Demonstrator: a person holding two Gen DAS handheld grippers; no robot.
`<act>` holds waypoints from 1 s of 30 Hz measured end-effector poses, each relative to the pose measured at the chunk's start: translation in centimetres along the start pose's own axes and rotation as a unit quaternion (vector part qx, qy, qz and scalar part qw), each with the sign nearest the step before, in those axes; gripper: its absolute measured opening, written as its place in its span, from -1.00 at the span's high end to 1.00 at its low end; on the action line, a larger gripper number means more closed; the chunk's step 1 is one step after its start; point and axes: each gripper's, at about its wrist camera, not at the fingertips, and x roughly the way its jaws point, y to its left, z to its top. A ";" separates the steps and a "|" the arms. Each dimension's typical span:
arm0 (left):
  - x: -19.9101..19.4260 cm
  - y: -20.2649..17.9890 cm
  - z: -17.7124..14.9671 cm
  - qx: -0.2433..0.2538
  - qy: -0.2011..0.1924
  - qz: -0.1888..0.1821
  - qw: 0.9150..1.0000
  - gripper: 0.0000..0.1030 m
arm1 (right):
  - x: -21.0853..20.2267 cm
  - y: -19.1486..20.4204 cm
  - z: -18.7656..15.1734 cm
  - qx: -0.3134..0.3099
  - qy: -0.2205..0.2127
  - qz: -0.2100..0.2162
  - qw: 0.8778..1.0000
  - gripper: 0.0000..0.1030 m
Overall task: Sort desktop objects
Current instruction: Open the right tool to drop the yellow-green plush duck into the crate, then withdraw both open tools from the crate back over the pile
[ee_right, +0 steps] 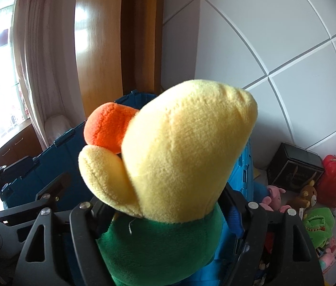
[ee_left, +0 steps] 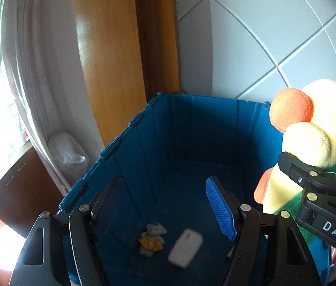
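The yellow plush duck point(ee_right: 187, 157) in its green top fills the right wrist view, standing between the right gripper point(ee_right: 168, 217) fingers, which grasp its body just beside the blue crate point(ee_left: 168, 143). Only the left wrist view looks into the crate: the left gripper point(ee_left: 165, 212) hangs released above it, nothing between its fingers. On the crate floor lie a white packet point(ee_left: 185, 247) and, beside it, a small teddy bear point(ee_left: 152, 238).
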 end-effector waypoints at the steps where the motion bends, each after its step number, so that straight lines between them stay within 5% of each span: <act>1: -0.3 0.1 -0.3 -0.001 0.000 -0.002 1.000 -0.39 | 0.0 0.0 -0.1 0.000 0.002 -0.001 1.000 -0.54; 15: -2.6 0.9 -3.6 -0.012 0.008 -0.008 1.000 -0.41 | -1.3 0.9 -1.9 -0.001 0.007 -0.009 1.000 -0.92; 30: -6.3 0.5 -6.7 -0.007 -0.002 -0.019 1.000 -0.42 | -5.8 0.4 -5.3 0.011 0.006 -0.030 0.999 -0.93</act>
